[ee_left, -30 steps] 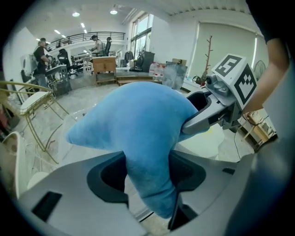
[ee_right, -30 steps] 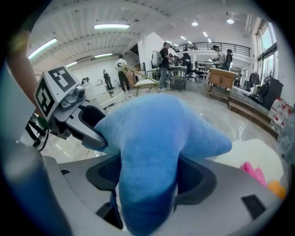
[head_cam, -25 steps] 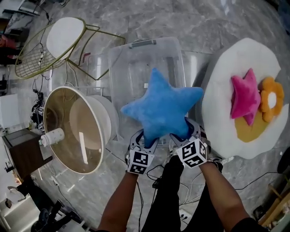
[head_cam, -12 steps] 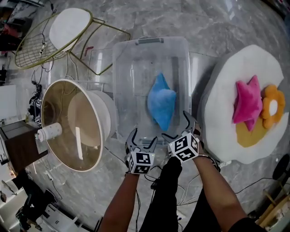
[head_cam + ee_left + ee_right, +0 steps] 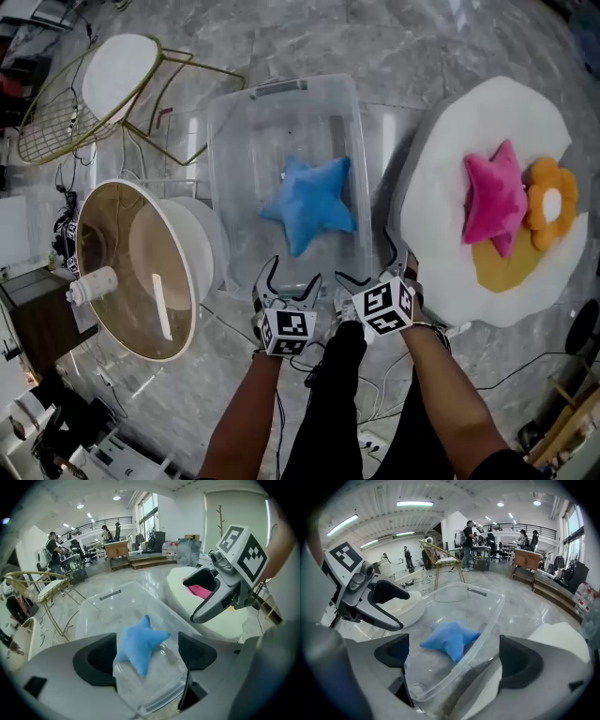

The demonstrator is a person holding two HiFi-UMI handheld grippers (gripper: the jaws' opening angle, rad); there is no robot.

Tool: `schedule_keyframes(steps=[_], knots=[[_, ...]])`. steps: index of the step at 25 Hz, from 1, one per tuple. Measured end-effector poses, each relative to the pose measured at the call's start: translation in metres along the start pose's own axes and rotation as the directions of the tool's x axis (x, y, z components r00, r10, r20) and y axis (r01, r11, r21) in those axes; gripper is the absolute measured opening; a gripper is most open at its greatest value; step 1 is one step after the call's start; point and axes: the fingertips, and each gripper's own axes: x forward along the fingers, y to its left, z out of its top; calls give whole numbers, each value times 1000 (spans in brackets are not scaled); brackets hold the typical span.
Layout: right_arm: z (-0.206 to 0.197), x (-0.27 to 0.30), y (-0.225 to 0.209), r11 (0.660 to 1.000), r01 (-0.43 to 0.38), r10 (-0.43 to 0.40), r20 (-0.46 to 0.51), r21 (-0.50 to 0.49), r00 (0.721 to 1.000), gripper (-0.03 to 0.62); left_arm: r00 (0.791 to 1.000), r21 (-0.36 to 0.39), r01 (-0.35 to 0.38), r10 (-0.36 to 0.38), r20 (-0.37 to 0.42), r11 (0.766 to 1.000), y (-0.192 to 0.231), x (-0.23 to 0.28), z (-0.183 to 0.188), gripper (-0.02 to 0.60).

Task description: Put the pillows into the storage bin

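One star pillow lies in the storage bin on the floor. Right of the bin sits a round cushion carrying a second star pillow, with a flower pillow against its right side. Left of the bin stands a bowl chair, and a wire chair stands behind it.

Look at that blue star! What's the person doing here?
A person is packing pillows into the clear bin with two grippers. The blue star lies inside. The left gripper and right gripper hover at its near edge; their jaws have just been opening, nothing between them. A pink star and an orange flower wait on the white cushion.
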Motion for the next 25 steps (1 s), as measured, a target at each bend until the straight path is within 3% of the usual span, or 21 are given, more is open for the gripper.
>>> schedule_keyframes(steps=[3,8,13,21,25], knots=[[-12,-17,-18,999,26,-26,2,37,1000,600,1000,35,21,-21,12,999,-16,9,23,388],[-40,-47,-51,990,57,-59,14,127,998,600,996,32,82,-83,14,996,-61,27,54,388],[-86,-86,-108,968,139,-140,-8,210,990,600,987,111,156,-158,4,981,-127,48,86,388],[-177,-163,-198,882,290,-277,-89,371,957,600,963,203,267,-270,-16,942,-233,72,142,388],[-221,-195,-233,843,339,-322,-114,417,940,600,946,262,319,-324,-24,911,-296,89,167,388]])
